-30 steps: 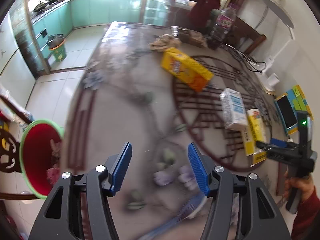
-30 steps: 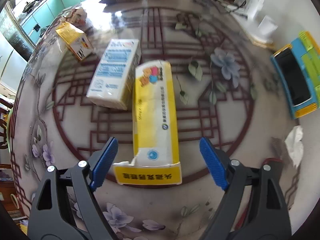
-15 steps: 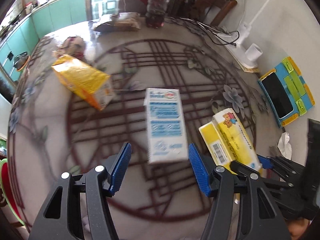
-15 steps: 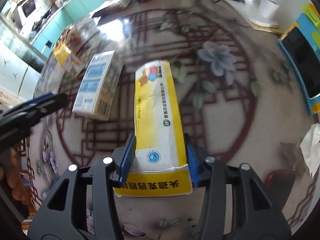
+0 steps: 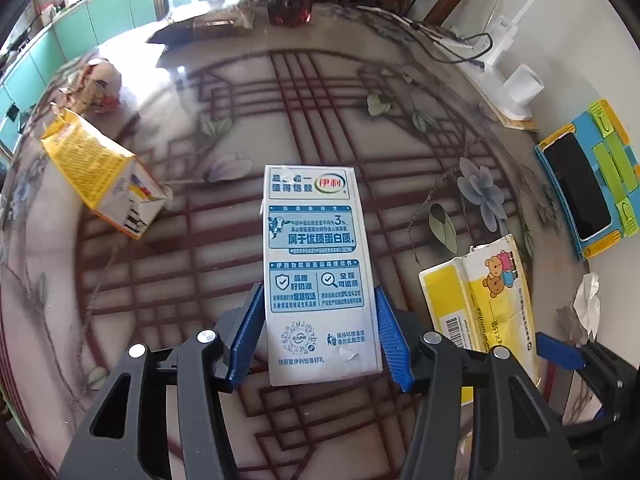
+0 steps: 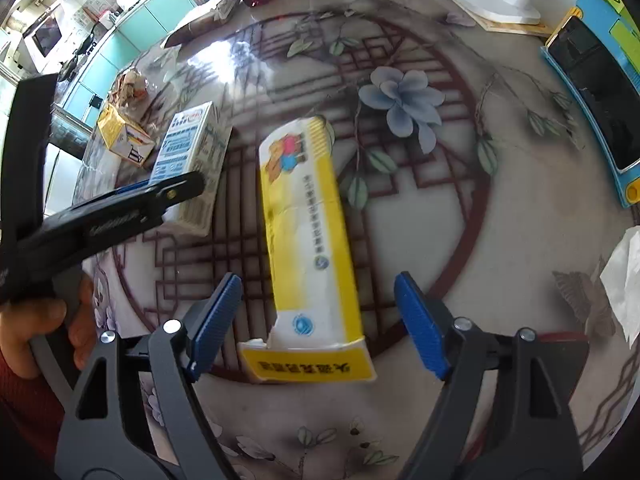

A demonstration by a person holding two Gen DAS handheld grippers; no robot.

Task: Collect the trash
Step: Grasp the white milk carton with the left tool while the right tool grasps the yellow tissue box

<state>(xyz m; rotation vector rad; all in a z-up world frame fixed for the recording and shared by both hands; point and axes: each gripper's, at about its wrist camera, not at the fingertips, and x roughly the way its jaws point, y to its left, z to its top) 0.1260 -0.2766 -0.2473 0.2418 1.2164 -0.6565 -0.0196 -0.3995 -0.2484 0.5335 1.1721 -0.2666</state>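
A white and blue milk carton (image 5: 316,272) lies flat on the patterned table. My left gripper (image 5: 318,334) has closed its blue pads on both sides of the carton's near end. The carton also shows in the right wrist view (image 6: 188,160). A long yellow and white box (image 6: 308,248) lies on the table between the open jaws of my right gripper (image 6: 318,326), with a gap on each side; it also shows in the left wrist view (image 5: 484,296). A yellow carton (image 5: 100,176) lies at the left.
A crumpled wrapper (image 5: 92,84) lies at the far left. A white tissue (image 6: 624,276) lies at the right edge. A blue phone stand (image 5: 588,184), a white lamp base (image 5: 512,92), cables and a dark bottle (image 5: 288,4) stand along the far side.
My left gripper has moved onto the milk carton and closed on it. My right gripper, shut on the yellow box half a second ago, has opened; the box lies loose between its jaws.
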